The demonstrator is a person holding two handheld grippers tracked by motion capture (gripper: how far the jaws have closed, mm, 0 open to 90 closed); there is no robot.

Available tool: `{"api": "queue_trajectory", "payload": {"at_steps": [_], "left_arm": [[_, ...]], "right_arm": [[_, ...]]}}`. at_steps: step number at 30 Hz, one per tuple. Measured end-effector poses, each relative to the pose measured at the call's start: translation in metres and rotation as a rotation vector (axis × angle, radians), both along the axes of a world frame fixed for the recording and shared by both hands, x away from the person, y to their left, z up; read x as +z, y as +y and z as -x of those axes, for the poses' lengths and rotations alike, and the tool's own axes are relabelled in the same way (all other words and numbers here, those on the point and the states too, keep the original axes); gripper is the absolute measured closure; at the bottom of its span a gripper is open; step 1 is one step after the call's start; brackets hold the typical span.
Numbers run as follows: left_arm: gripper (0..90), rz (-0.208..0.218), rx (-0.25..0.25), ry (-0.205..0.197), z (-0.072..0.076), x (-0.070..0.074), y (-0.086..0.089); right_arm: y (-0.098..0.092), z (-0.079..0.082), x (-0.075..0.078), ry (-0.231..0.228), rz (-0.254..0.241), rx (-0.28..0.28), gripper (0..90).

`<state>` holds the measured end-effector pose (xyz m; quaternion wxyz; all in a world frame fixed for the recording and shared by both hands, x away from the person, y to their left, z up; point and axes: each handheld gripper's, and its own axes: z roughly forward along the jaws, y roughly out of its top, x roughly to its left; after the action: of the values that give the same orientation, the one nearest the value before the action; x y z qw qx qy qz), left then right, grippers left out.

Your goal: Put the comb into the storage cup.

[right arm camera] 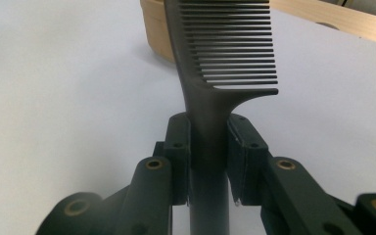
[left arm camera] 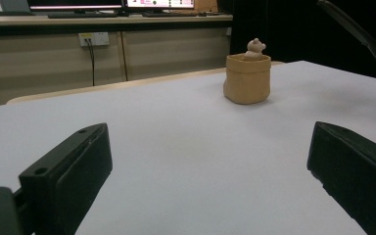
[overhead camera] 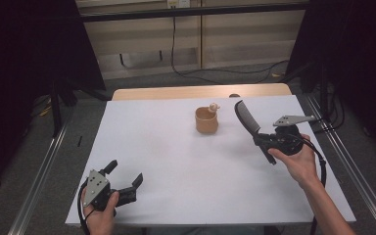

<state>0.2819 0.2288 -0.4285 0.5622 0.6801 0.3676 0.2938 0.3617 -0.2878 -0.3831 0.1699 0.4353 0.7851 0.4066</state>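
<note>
Right gripper [overhead camera: 263,142], right of centre in the high view: fingers [right arm camera: 178,147] clamped on the handle of one black plastic wide-toothed comb [overhead camera: 247,119]. The comb is off the white table [overhead camera: 166,161], its toothed end pointing to the upper left, toward the small tan cup-shaped holder [overhead camera: 206,120] just beside it. Left gripper [overhead camera: 126,180], lower left of the frame: fingers [left arm camera: 73,169] wide apart, nothing between them, low over the table.

Handling, judged: the comb looks light, stiff and smooth, so it could pivot or slip in the grip; teeth are thin, best left alone. Hold at the handle, as now.

Count: one comb, one holder with one small bear-like figure [left arm camera: 255,48] at its rim, two grippers.
</note>
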Motion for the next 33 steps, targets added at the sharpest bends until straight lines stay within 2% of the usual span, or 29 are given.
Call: {"api": "queue_trajectory", "payload": {"at_steps": [9,18,23,33], "left_arm": [[2.9,-0.003,-0.005,0.002,0.000,0.000,-0.001],[2.9,-0.002,-0.003,0.001,0.000,0.000,-0.001],[2.9,-0.003,-0.007,0.002,0.000,0.000,-0.001],[2.9,-0.006,-0.006,0.000,0.000,0.000,-0.001]], "right_arm": [[-0.001,0.002,0.001,-0.076,-0.049,-0.013,72.2],[0.000,0.004,0.004,-0.152,-0.099,-0.006,72.2],[0.003,0.005,0.007,-0.209,-0.117,0.006,72.2],[0.004,0.006,0.010,-0.288,-0.157,0.009,72.2]]}}
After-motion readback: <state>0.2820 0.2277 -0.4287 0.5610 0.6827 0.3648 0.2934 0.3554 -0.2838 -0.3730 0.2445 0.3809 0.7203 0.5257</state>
